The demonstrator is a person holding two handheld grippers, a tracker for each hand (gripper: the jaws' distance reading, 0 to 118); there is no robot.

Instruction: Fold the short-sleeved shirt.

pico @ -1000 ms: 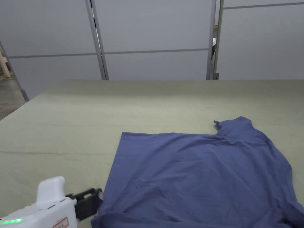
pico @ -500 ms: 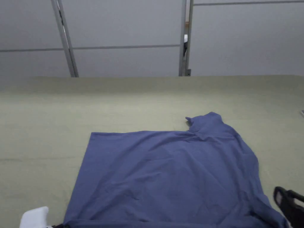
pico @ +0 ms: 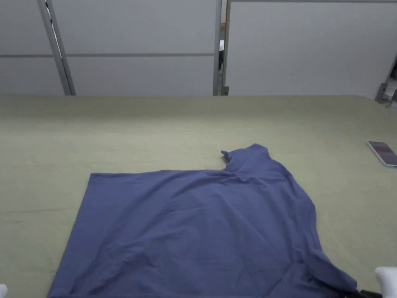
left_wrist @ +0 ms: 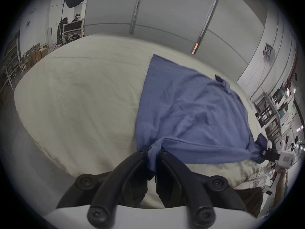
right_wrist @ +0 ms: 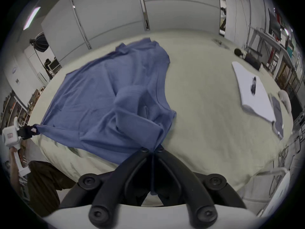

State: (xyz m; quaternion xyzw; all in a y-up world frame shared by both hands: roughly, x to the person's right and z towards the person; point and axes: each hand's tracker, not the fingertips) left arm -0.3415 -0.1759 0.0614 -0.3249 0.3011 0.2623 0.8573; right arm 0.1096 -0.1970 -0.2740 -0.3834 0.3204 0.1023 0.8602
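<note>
Blue cloth, the shirt (pico: 194,229), lay spread on the green table (pico: 155,128) in the head view, its hem to the left and one sleeve poking up toward the far side. A phone (pico: 384,152) sat well apart from it near the right edge of the table. White casing of the right gripper (pico: 387,281) peeked in at the bottom right corner, just beside the shirt's near right corner; its jaws could not be made out from there.

From the left gripper view, the left gripper (left_wrist: 152,151) had both jaws closed on a bunched corner of the shirt (left_wrist: 189,115) at the near edge of the table (left_wrist: 82,100). The near edge of the cloth ran taut across to the right gripper (left_wrist: 264,152), which pinched the other corner.

From the right gripper view, the right gripper (right_wrist: 153,150) was clamped shut on a gathered corner of the shirt (right_wrist: 107,87), the cloth pulled down between the jaws. Farther left, the left gripper (right_wrist: 32,131) held the opposite corner. A white sheet (right_wrist: 254,97) lay on the table (right_wrist: 206,117) to the right, apart from the shirt.
</note>
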